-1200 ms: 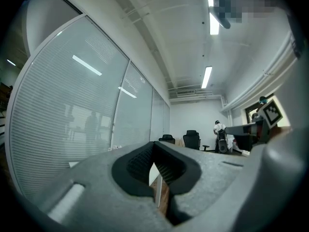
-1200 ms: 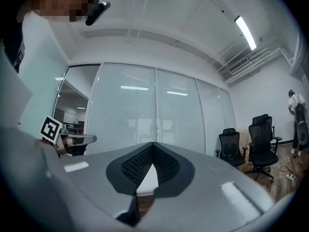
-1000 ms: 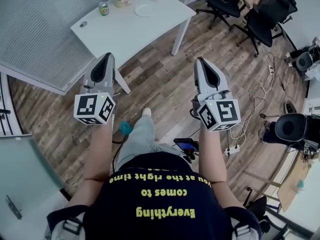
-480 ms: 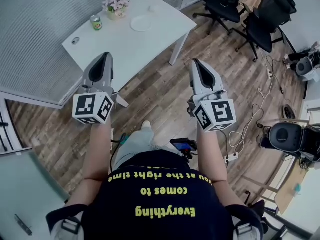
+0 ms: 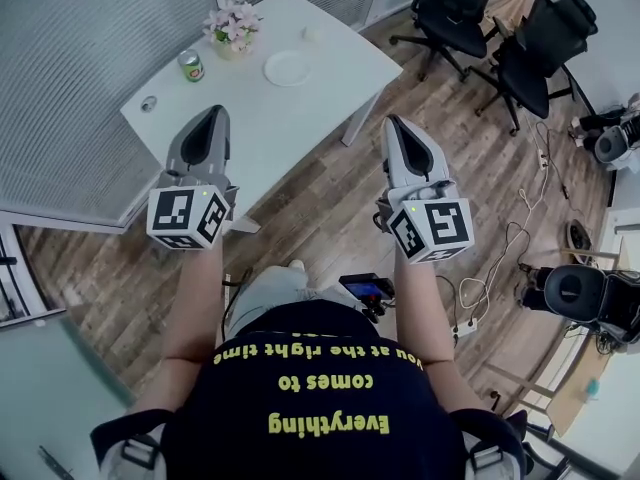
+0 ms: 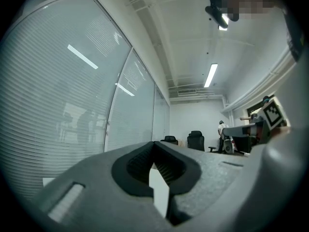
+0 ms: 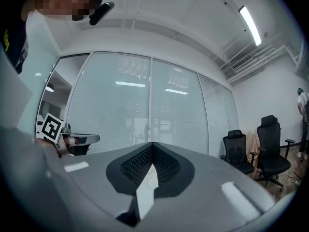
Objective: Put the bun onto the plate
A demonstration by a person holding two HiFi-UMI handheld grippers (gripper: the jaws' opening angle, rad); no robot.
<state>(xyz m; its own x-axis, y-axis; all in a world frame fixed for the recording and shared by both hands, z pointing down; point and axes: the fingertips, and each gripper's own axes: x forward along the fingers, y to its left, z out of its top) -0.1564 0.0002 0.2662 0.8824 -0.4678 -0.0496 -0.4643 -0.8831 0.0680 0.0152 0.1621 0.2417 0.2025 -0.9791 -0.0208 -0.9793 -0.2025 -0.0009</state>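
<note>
A white plate (image 5: 287,68) lies on the white table (image 5: 330,63), toward its far side. Just beyond the plate sits a small pale lump (image 5: 309,34) that looks like the bun. My left gripper (image 5: 212,116) is held level, its tip over the table's near part, jaws shut with nothing in them. My right gripper (image 5: 392,125) is also level and shut on nothing, its tip over the wooden floor just off the table's near right edge. In the left gripper view (image 6: 153,146) and the right gripper view (image 7: 153,146) the tips meet, and neither shows the bun clearly.
A green can (image 5: 190,64), a pot of pink flowers (image 5: 228,23) and a small round thing (image 5: 148,104) stand on the table's left side. Frosted glass walls (image 5: 70,58) run along the left. Black office chairs (image 5: 455,3) and floor cables (image 5: 520,208) are to the right.
The person has walked toward the table, which has drawn closer in the head view. Both grippers have come forward together, and the left tip now hangs over the tabletop. Both jaws stay shut.
</note>
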